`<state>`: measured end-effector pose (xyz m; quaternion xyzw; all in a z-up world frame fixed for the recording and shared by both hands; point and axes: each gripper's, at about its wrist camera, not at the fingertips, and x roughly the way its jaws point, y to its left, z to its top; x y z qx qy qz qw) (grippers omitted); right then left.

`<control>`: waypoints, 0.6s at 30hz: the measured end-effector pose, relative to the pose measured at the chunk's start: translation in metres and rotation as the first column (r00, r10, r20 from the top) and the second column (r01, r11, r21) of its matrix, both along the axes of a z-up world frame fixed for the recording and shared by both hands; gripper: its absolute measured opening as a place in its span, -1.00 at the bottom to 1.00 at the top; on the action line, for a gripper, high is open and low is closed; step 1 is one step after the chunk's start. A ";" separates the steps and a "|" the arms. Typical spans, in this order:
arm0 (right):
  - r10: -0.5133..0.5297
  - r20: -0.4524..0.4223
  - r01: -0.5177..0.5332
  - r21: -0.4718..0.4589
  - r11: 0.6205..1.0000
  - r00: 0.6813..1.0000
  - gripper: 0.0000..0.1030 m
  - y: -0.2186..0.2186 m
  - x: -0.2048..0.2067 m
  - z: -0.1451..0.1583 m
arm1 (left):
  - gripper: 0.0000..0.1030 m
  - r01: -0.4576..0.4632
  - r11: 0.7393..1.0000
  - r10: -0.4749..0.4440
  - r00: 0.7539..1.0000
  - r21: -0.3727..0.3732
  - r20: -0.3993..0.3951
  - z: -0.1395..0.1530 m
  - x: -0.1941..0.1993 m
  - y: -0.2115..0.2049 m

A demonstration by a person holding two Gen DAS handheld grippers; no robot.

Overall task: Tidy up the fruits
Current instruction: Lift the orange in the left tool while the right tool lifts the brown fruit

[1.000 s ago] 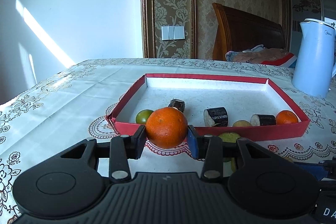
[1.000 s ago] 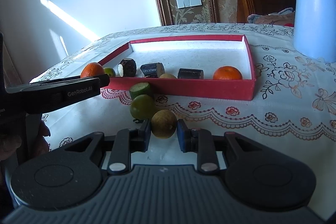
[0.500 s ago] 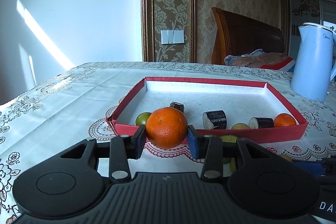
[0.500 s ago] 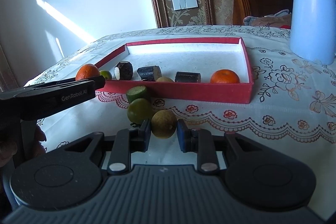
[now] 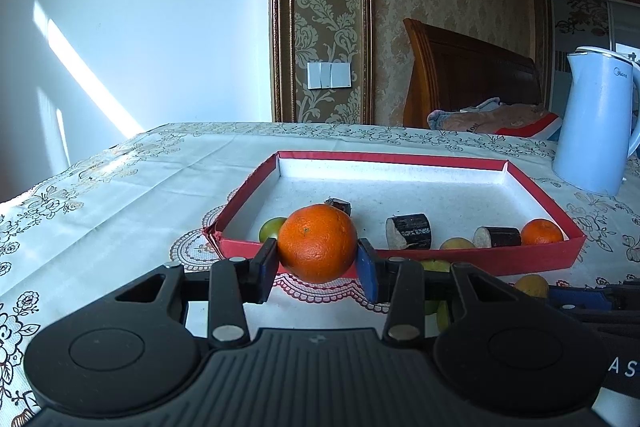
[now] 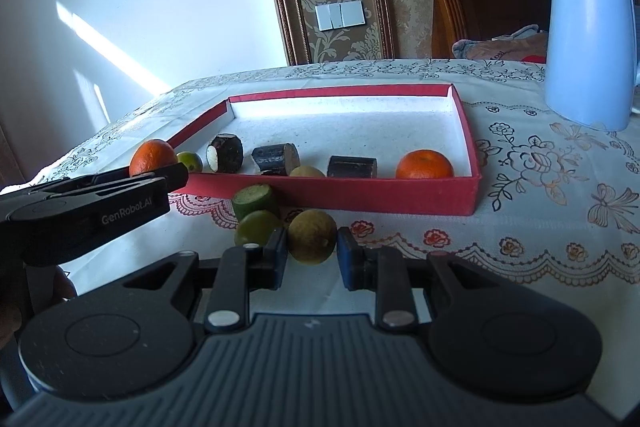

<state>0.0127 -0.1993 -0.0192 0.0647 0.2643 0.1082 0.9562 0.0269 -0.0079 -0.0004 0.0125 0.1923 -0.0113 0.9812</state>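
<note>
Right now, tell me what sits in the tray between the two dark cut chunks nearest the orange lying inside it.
In the right wrist view, a small yellowish fruit sits between the chunks, against the tray's front wall.

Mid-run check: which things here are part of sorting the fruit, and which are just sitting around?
Part of the job:
- left gripper, shut on the orange
- right gripper, around the yellowish fruit
- red tray
- lime in front of the tray

Just sitting around:
- white kettle
- tablecloth
- wall switch
</note>
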 end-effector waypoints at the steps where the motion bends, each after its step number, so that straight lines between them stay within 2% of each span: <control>1: -0.004 0.001 0.004 0.002 1.000 1.000 -0.50 0.000 0.000 0.000 | -0.21 -0.001 1.000 0.001 1.000 -0.001 -0.001 0.000 0.000 0.000; 18: -0.030 0.007 0.030 0.012 0.999 1.000 -0.50 -0.003 0.001 -0.001 | -0.21 -0.007 1.000 0.006 1.000 -0.020 -0.015 0.000 0.002 0.003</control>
